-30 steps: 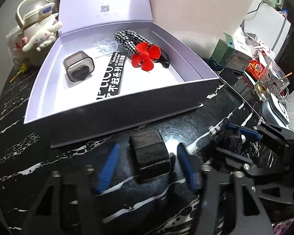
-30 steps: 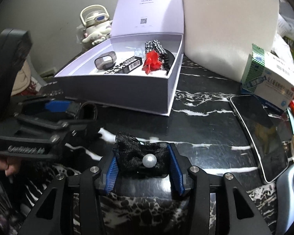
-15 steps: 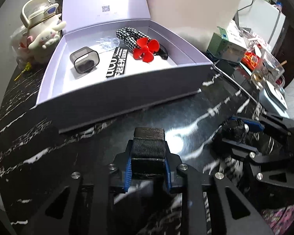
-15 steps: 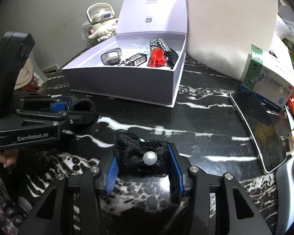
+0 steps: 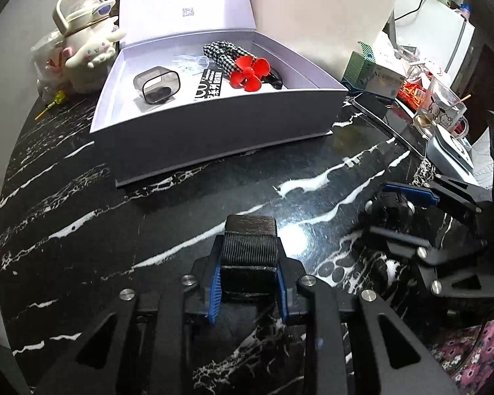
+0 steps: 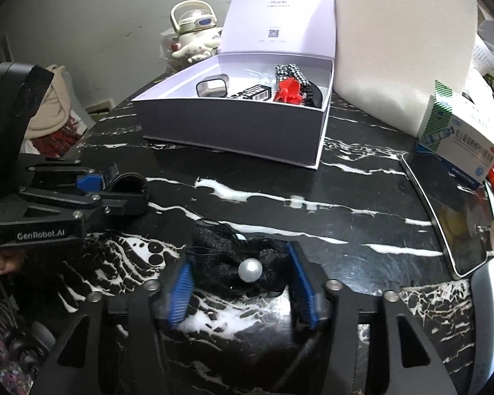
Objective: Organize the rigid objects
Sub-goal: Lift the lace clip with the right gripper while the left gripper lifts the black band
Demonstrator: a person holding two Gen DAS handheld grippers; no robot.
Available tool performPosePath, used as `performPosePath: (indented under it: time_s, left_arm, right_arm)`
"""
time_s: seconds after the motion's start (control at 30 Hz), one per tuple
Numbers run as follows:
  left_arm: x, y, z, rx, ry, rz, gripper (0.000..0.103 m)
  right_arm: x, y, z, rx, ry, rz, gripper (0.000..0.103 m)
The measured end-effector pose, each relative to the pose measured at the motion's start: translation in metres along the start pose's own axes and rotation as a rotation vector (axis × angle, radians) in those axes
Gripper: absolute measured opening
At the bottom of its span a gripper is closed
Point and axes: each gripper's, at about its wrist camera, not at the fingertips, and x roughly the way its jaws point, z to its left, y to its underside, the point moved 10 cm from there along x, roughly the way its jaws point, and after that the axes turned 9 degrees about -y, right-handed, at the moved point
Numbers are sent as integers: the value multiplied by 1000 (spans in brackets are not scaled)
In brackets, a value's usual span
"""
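The left hand-held gripper (image 5: 248,276) squeezes a black strap roll (image 5: 249,247). The box (image 5: 214,125) sits straight ahead on the table (image 5: 82,230) (lid up). The right hand-held gripper (image 6: 242,284) is opening around a black bow (image 6: 237,260).

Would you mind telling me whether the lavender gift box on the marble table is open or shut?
Open. The lavender gift box has its lid standing upright behind it, and the red flower clip lies visible inside.
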Motion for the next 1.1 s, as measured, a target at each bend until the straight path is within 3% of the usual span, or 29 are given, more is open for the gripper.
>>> performPosePath:
  time_s: [0.17, 0.33, 0.4, 0.5, 0.53, 1.1]
  left_arm:
    - [7, -9, -2, 3, -15, -10, 26]
    - [13, -18, -4, 14, -38, -29, 26]
    - [15, -20, -6, 25, -43, -38, 26]
    - [15, -21, -6, 27, -51, -43, 26]
    - [15, -21, -6, 24, -52, -40, 26]
    - [5, -14, 6, -42, -58, -8, 26]
  right_arm:
    - [0, 2, -2, -9, 16, 3, 73]
    - [-2, 6, -6, -27, 43, -2, 74]
    - [-3, 6, -7, -30, 56, -6, 67]
    - [-4, 4, -10, -29, 76, -13, 42]
    - [-5, 4, -11, -24, 70, -16, 41]
    - [-16, -9, -6, -69, 36, -24, 40]
